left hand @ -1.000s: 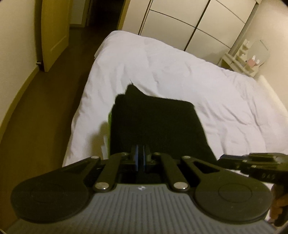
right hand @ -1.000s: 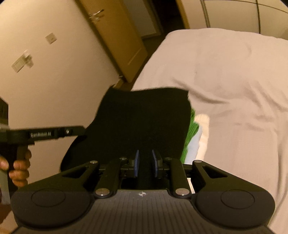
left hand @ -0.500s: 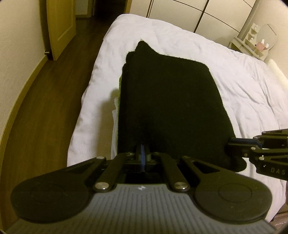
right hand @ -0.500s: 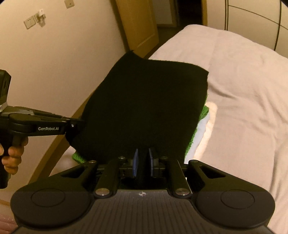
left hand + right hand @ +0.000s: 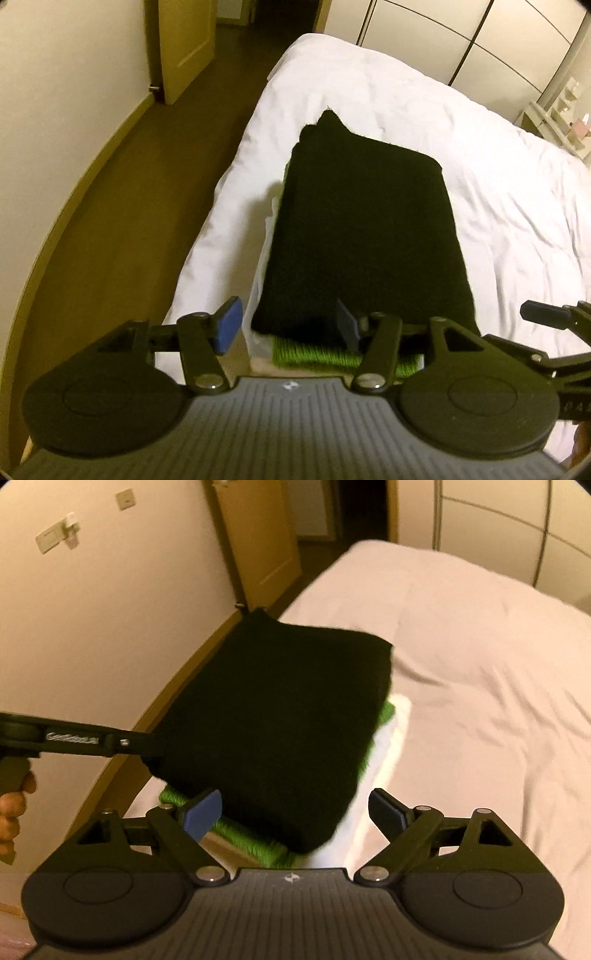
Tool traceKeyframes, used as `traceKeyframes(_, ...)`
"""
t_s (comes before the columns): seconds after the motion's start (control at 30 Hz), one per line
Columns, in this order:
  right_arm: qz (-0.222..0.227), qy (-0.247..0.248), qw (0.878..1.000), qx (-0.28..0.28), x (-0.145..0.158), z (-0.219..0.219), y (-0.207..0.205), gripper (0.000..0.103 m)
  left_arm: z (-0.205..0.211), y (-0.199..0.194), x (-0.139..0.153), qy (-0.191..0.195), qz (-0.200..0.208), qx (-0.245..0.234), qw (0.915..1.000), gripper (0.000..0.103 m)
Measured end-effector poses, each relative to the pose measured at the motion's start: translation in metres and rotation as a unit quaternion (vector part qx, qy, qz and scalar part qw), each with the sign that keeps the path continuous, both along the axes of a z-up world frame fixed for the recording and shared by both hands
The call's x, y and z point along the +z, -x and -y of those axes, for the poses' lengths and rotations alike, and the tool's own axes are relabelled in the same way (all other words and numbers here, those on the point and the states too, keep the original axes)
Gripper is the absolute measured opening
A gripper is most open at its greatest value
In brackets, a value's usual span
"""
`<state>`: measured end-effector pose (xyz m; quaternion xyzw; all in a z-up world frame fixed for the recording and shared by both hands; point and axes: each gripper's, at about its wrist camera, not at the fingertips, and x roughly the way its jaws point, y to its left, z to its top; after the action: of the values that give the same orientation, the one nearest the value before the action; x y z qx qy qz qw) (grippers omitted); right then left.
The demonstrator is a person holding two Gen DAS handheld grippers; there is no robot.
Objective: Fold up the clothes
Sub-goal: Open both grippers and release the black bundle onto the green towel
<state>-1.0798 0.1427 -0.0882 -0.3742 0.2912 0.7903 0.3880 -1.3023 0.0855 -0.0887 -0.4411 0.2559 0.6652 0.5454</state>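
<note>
Left wrist view: your left gripper [image 5: 288, 326] has just sprung apart, right gripper [image 5: 295, 814] too, nothing pinched. Folded black garment [image 5: 364, 229] sits just ahead, released squarely onto the green knit [image 5: 317, 356] to build the pile on the bed [image 5: 498, 177].

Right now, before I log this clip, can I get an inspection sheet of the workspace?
Surface: white quilted bed cover, wrinkled.
Job's things: folded black knit garment lies on top of a stack, over a folded green knit garment and a folded white cloth.
Clutter: nothing seen on the bed beyond the stack.
Grippers: left gripper and right gripper have both just been opening; pads stand apart at the stack's near edge, neither pressing the black garment.
Cables: nothing seen.
Surroundings: wooden floor, open wooden door, panelled wardrobe, a hand on the left grip.
</note>
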Motion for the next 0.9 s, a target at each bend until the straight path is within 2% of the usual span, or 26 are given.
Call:
traceKeyframes(0.2, -0.011, 0.019, 0.999, -0.046, 0.015, 0.015, -0.026, 0.089, 0.023, -0.012, 0.027, 0.018, -0.023, 0.016, 0.9995, 0.07)
traceKeyframes(0.27, -0.016, 0.021, 0.998, -0.059, 0.022, 0.021, -0.033, 0.089, 0.03, -0.018, 0.038, 0.016, -0.032, 0.016, 0.9992, 0.073)
traceKeyframes(0.4, -0.024, 0.014, 0.997, -0.069, 0.039, 0.032, -0.043, 0.089, 0.042, -0.033, 0.058, 0.004, -0.055, 0.016, 0.9983, 0.087)
traceKeyframes(0.57, -0.032, 0.001, 0.997, -0.069, 0.057, 0.048, -0.048, 0.089, 0.055, -0.048, 0.08, -0.014, -0.073, 0.014, 0.9971, 0.095)
traceKeyframes(0.9, -0.027, -0.012, 0.998, -0.064, 0.085, 0.063, -0.054, 0.089, 0.074, -0.069, 0.111, -0.041, -0.093, 0.021, 0.9946, 0.102)
